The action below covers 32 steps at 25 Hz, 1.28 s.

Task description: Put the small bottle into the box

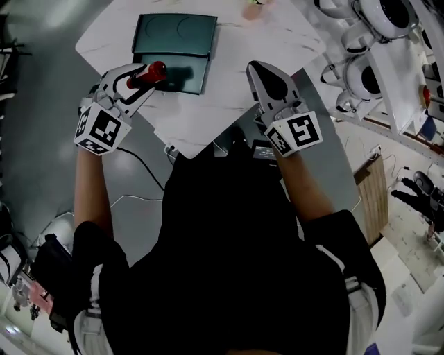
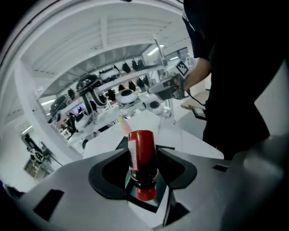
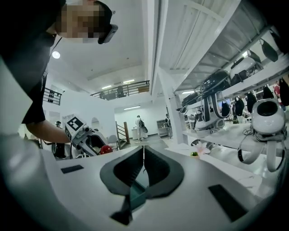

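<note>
A small red bottle (image 1: 150, 73) with a white label is held in my left gripper (image 1: 147, 72), whose jaws are shut on its body. It hangs just over the front left edge of the dark green box (image 1: 175, 50), which lies open on the white table. In the left gripper view the bottle (image 2: 142, 155) points its red cap back at the camera, with the box (image 2: 151, 206) showing below it. My right gripper (image 1: 259, 69) hovers to the right of the box, shut, with nothing in it. In the right gripper view its jaws meet at the tip (image 3: 143, 159).
The white marble table (image 1: 277, 41) ends in a corner close to the person's body. Shelves with white robot parts (image 1: 374, 69) stand at the right. A small pink flower (image 1: 253, 8) lies at the table's far side. A cable (image 1: 142, 170) runs over the grey floor at the left.
</note>
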{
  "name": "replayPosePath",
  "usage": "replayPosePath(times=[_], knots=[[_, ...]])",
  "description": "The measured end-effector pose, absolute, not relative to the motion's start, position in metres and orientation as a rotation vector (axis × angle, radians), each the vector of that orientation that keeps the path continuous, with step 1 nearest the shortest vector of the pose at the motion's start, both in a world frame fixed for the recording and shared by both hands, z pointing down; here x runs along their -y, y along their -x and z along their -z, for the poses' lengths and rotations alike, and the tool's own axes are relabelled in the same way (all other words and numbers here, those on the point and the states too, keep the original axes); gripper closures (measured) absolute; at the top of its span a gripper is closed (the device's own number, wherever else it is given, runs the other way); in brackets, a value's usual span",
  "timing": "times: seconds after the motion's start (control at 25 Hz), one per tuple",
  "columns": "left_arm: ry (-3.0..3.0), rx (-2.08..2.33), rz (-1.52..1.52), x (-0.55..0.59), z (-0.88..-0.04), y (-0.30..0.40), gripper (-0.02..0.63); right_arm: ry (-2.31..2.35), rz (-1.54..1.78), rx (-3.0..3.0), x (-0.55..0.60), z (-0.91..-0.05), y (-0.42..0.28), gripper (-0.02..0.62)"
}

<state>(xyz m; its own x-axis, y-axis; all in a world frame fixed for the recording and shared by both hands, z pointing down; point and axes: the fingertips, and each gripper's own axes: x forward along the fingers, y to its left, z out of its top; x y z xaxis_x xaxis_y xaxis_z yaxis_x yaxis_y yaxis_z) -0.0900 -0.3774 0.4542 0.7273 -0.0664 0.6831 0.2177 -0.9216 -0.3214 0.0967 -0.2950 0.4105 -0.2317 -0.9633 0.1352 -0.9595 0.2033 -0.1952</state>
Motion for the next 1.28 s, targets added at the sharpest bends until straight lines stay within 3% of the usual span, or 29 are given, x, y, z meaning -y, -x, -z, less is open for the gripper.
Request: replayPosePath(times=[0.6, 1.28], knots=[[2.235, 0.720, 1.422, 0.380, -0.600, 0.081, 0.397, 2.216, 0.528, -2.234, 0.281, -0.449, -0.100, 0.561], [2.097, 0.851, 1.579, 0.364, -0.650, 0.081, 0.396, 2.326, 0.628, -2.098, 0.244, -0.472, -0.107, 0.561]])
